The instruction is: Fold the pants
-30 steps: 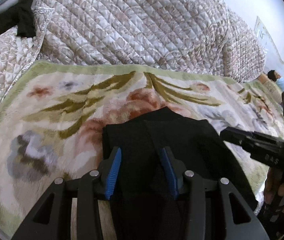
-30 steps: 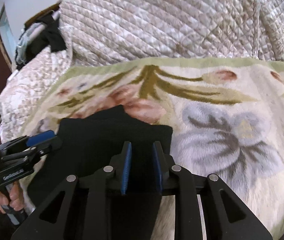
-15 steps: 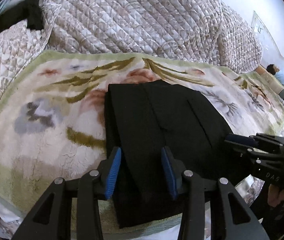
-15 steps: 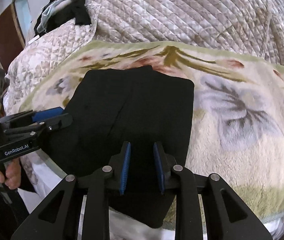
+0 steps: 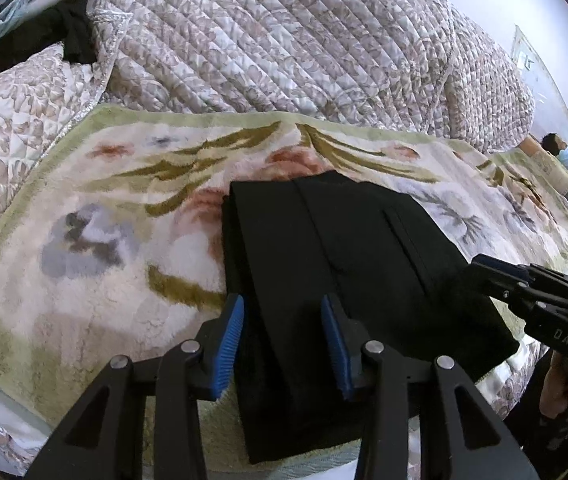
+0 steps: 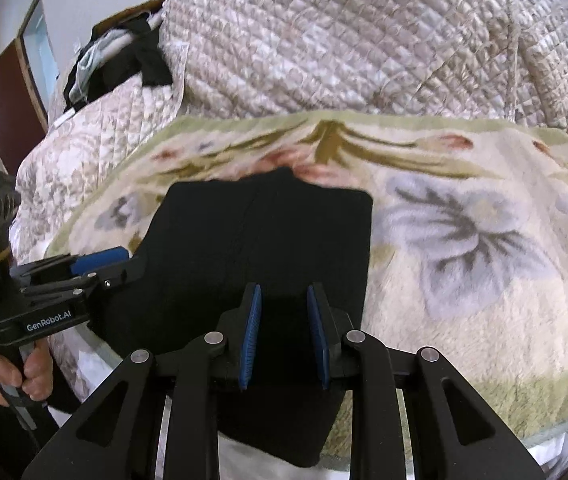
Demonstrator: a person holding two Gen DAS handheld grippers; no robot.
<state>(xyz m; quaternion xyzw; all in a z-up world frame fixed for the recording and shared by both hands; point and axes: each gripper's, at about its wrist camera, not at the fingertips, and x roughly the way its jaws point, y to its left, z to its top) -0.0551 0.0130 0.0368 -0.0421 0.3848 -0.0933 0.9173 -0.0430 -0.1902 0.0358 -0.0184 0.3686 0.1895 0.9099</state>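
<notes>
Presently, the black pants are found lying folded flat on the floral blanket, near its front edge. The left gripper and right gripper are both parted, nothing held. Soft, light, limp cloth is judged; hold is best taken at a folded edge.

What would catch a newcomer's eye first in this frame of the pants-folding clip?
The black pants, folded into a neat rectangle, lie on the floral blanket near its front edge. The left gripper and right gripper both sit open just above the pants' near end, gripping nothing. Behind rises a big quilted cover, with dark clothes heaped at its left.
</notes>
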